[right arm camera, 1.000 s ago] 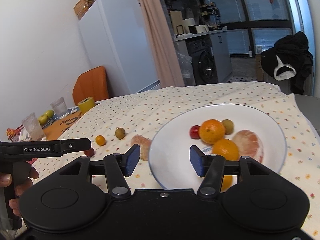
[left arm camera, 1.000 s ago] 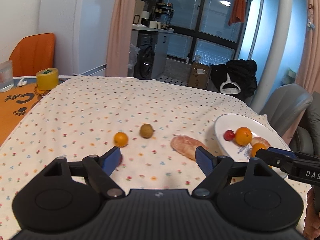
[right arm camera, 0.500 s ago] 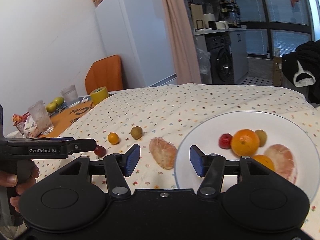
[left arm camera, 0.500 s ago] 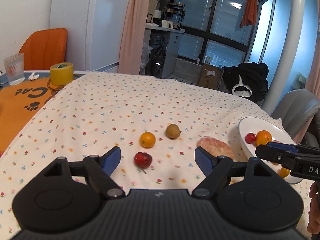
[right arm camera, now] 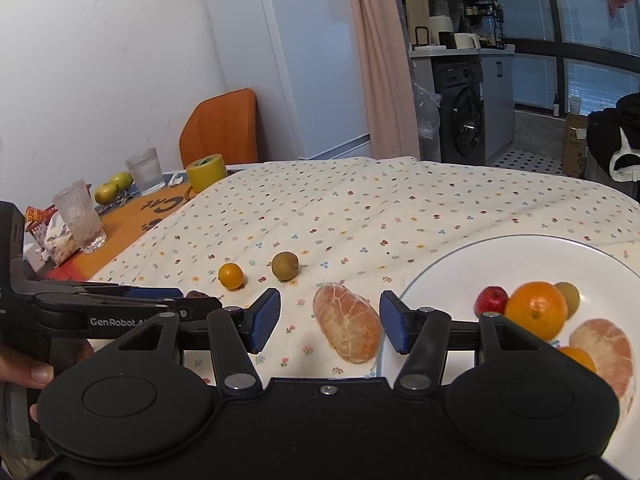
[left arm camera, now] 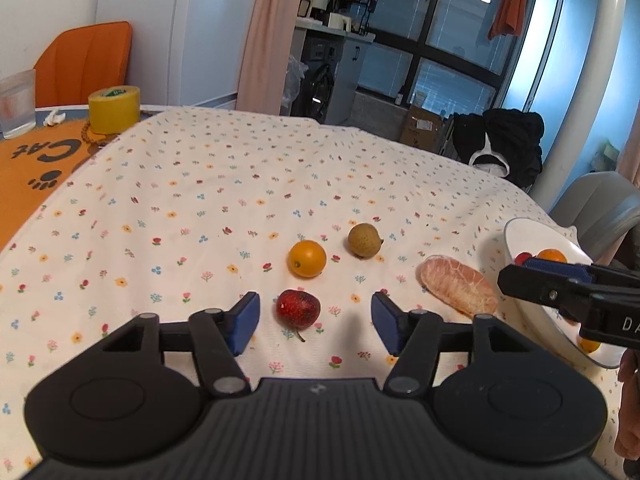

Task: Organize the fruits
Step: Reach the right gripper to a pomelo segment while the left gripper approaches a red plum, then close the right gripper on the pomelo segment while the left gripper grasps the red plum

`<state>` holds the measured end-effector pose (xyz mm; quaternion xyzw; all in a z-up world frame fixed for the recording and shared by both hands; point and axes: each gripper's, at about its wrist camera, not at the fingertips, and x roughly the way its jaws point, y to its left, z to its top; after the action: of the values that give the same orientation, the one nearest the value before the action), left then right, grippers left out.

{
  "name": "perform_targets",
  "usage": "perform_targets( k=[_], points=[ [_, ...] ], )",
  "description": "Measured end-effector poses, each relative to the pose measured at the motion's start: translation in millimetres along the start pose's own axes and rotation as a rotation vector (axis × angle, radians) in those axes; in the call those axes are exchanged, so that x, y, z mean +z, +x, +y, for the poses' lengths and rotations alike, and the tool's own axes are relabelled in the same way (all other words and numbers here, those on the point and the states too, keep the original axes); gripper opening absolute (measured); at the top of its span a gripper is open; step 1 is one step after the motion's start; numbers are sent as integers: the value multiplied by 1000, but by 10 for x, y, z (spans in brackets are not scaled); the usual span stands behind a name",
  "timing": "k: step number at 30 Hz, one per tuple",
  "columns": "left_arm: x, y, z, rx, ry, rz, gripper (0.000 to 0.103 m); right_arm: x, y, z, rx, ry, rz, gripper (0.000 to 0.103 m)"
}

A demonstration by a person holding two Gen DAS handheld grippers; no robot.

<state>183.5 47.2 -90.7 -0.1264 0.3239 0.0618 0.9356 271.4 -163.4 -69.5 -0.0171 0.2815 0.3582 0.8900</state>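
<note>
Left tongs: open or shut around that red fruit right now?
Open. The left tongs stand spread with the red fruit between the blue pads, touching neither.

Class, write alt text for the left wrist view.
The open left gripper frames a small red fruit on a floral tablecloth. Beyond lie a small orange fruit, a brown fruit and a peeled citrus beside a white plate.
</note>
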Motion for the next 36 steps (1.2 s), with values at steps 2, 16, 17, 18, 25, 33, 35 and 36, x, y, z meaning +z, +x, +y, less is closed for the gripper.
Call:
perform_targets(
  k=[2, 16, 17, 18, 25, 33, 35, 36],
  points=[
    [5, 51, 14, 3, 0, 19, 44, 21, 50, 12, 4, -7, 9, 55],
    [96, 47, 177, -21, -34, 22, 23, 98, 483, 63, -15, -74, 91, 56],
    [100, 43, 185, -21, -36, 20, 23, 99, 494, 79, -22, -86, 91, 57],
    [101, 37, 195, -20, -39, 18, 23, 102, 506, 93, -30, -98, 95, 57],
    [113, 9, 245, -22, -58, 6, 23, 117, 558, 184, -59, -174, 140, 57],
    [90, -61, 254, -29, -62, -4, 23, 98, 491, 240, -59, -175, 172, 52],
    [84, -82, 263, -29, -67, -5, 23, 89, 466, 236, -51, -162, 173, 52],
    [84, -89, 266, -30, -68, -6, 23, 84, 451, 239, -45, -155, 175, 52]
  ],
)
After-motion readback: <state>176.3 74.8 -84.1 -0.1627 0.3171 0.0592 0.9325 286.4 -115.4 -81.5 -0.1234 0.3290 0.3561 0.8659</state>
